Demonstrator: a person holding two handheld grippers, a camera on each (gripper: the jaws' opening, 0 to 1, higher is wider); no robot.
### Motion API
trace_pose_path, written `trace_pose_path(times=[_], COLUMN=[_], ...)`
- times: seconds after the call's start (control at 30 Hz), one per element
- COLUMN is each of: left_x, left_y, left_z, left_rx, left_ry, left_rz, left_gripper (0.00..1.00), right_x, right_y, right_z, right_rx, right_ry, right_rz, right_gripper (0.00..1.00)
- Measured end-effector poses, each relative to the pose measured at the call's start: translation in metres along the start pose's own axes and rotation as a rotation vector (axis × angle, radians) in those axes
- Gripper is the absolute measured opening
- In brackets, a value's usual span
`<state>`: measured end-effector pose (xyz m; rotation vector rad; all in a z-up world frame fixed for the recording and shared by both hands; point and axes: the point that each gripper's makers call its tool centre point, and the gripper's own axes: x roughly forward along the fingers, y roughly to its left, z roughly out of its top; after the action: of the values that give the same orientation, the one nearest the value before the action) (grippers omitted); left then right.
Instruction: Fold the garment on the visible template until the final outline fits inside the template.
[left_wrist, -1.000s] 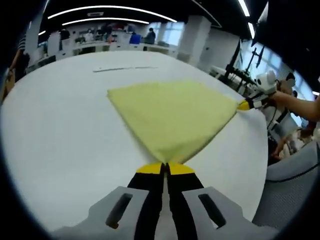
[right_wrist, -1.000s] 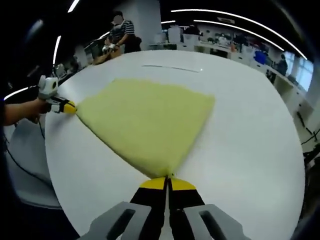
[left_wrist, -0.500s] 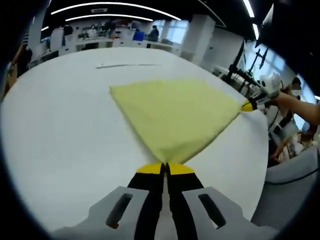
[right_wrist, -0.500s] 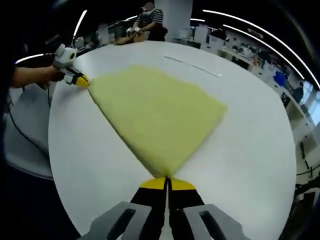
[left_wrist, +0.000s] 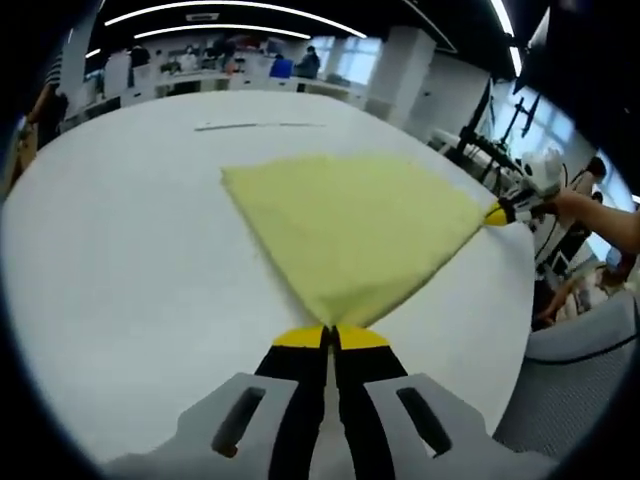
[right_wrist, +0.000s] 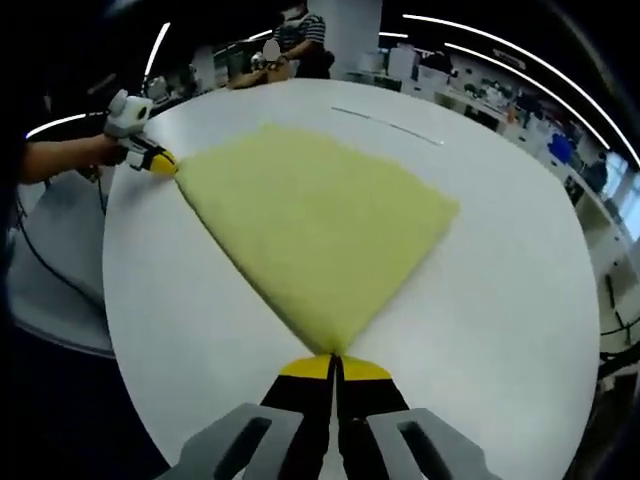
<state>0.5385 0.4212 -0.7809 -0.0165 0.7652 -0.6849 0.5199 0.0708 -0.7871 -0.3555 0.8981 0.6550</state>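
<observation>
A pale yellow garment lies spread flat on the white table, stretched between two corners. My left gripper is shut on its near corner in the left gripper view. There the right gripper grips the corner at the far right, held by a hand. In the right gripper view the same garment fans away from my right gripper, which is shut on its near corner. The left gripper pinches the far left corner there. A thin dark template line runs beyond the cloth.
The table's rounded edge drops off at the right, with a grey chair beyond it. People stand at the far side and at desks in the background. Bare white tabletop surrounds the cloth.
Both grippers keep hold of their corners. The right gripper view has swung, so the cloth now sits more centred; the garment stays taut and flat.
</observation>
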Motion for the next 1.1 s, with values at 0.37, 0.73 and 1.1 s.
trace_pose_path(times=[0.37,0.73,1.1], left_x=[-0.007,-0.014,-0.023], left_y=[-0.009,-0.016,-0.015], left_z=[-0.011,-0.019,-0.026], left_rx=[0.039,0.105,0.116], left_ry=[0.022,0.053,0.054], left_rz=[-0.001,0.012,0.039], left_gripper=[0.00,0.00,0.01], right_x=[-0.007,-0.012,-0.017], right_y=[0.009,0.016,0.016], right_z=[-0.009,-0.016,-0.014], right_rx=[0.016,0.028,0.103], right_ry=[0.001,0.001,-0.027], right_rz=[0.007,0.017,0.004], right_gripper=[0.00,0.00,0.00])
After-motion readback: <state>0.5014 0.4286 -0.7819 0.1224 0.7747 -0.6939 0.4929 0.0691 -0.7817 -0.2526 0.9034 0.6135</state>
